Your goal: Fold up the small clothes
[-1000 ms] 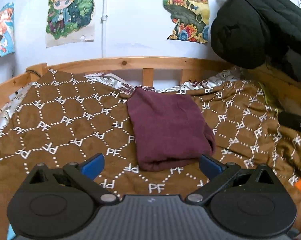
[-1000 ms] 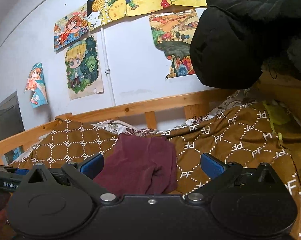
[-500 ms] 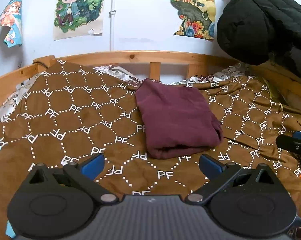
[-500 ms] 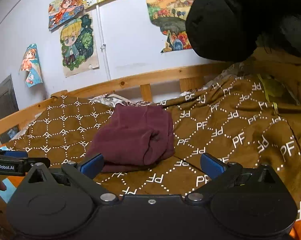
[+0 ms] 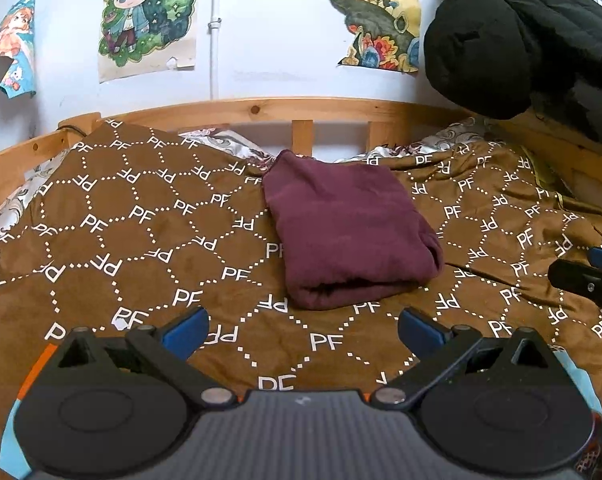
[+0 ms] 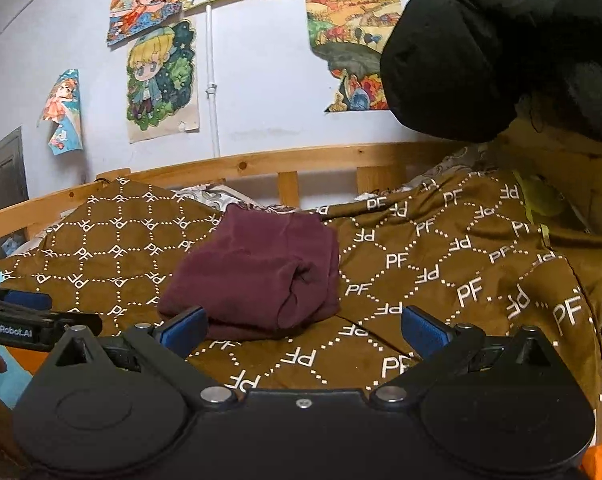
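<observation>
A maroon garment (image 5: pixel 347 232) lies folded into a thick rectangle on the brown patterned blanket (image 5: pixel 141 240), near the bed's far rail. My left gripper (image 5: pixel 303 330) is open and empty, a short way in front of the garment's near edge. In the right wrist view the same maroon garment (image 6: pixel 257 276) sits just beyond my right gripper (image 6: pixel 303 326), which is open with nothing between its fingers. The right gripper's tip (image 5: pixel 589 276) shows at the right edge of the left wrist view. The left gripper's tip (image 6: pixel 29 316) shows at the left edge of the right wrist view.
A wooden bed rail (image 5: pixel 285 110) runs along the far side under a wall with posters (image 5: pixel 149 16). A black padded jacket (image 5: pixel 533 40) hangs at the upper right. A patterned grey sheet (image 5: pixel 225 142) peeks out behind the blanket. Orange and blue fabric (image 5: pixel 33 368) lies at the near edge.
Both grippers have drawn back from the folded garment toward the near edge of the bed. The garment has stayed in place, folded.
</observation>
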### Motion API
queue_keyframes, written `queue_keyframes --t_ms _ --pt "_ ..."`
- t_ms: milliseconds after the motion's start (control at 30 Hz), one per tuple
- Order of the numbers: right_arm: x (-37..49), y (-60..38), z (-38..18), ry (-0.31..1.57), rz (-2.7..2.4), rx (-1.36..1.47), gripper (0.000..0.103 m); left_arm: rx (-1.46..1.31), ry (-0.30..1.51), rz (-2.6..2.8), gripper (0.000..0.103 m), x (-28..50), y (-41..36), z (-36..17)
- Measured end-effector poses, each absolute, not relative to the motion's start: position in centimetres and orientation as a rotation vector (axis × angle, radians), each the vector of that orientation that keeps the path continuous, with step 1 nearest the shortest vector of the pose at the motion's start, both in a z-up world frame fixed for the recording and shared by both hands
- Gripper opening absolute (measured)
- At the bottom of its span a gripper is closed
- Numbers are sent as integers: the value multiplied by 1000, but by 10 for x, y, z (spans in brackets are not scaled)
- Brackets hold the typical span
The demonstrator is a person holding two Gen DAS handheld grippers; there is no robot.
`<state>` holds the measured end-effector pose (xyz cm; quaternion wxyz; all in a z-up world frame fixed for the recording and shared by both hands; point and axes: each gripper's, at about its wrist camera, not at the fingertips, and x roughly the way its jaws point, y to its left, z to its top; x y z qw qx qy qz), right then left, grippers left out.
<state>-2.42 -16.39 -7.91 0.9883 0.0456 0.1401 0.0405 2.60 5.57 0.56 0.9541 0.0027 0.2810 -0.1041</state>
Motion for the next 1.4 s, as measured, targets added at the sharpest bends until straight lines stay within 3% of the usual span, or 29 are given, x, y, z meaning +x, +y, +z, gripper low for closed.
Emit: queue_keyframes --t_ms 1400 --pt "-23 -170 -82 292 42 104 102 1 576 -217 102 25 57 3"
